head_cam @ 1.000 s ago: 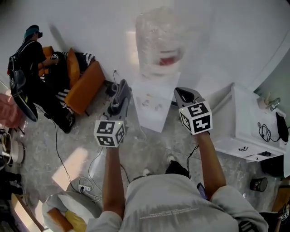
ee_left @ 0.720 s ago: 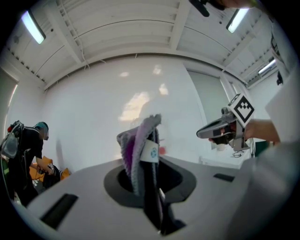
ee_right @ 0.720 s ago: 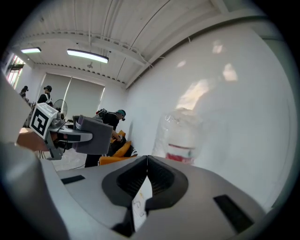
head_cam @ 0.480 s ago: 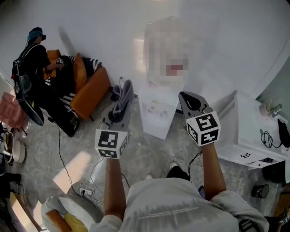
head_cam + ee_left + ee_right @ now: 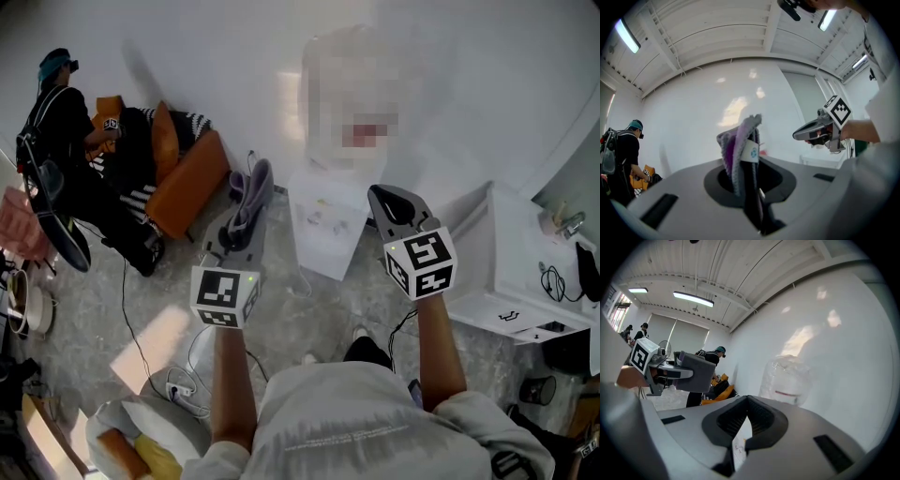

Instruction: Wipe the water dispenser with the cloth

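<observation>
Left tool [image 5: 253,187]: jaws clamped on grey-purple cloth [image 5: 739,149], held at the dispenser's 9 o'clock, apart from it.
Water dispenser [image 5: 323,225]: white, at 12 o'clock, not touched by the cloth.
Right tool [image 5: 392,208]: jaws together, empty, at the dispenser's 3 o'clock.
Wiping apparently all outstanding.

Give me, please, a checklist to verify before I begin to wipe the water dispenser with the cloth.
1. Cloth held by the left hand-held gripper: ok, its jaws are closed on it.
2. Right hand-held gripper free: ok, jaws together, nothing between them.
3. Water dispenser in front: ok, it stands ahead between both grippers.
4. Cloth touching the water dispenser: not ok, it is apart, to the left.
5. Cloth damp enough: cannot tell.
</observation>
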`<state>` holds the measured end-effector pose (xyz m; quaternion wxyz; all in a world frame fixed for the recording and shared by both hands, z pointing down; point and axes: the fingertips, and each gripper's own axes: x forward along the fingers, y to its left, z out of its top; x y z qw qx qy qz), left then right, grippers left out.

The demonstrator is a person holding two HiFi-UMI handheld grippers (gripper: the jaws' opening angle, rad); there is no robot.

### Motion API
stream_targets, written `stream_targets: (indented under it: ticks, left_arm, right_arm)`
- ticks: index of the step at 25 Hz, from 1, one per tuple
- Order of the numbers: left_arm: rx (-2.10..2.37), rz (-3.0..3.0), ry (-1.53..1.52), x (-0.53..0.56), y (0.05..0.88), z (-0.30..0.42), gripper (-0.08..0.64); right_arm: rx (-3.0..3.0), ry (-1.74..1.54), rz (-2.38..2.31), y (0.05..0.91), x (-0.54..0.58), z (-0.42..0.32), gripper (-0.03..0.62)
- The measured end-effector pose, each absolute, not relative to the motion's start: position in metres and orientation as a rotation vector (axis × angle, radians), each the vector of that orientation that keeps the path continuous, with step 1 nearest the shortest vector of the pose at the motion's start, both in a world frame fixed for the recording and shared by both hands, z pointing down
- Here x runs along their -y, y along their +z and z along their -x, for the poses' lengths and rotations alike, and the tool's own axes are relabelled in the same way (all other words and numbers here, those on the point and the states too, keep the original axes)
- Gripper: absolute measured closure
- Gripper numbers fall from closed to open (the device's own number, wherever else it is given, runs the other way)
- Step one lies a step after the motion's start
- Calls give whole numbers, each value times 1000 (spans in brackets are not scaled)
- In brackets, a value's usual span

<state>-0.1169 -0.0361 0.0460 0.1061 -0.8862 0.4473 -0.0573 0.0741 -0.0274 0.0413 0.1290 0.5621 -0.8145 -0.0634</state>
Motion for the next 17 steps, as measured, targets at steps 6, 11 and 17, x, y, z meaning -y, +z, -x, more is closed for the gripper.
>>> stream_targets:
  ticks: [6,11,17]
  left_arm:
    - [-1319,2627,-162,37,50,121,514]
    - [-1318,2641,-162,39,55,123,514]
    - [-1316,2639,-155,44,51,125,514]
  right_arm:
    - [2387,-181,-1625,41,26,-66,578]
    - [2403,-167,-1600,45,29,-57,578]
    - [2406,-168,-1587,44,35,-52,578]
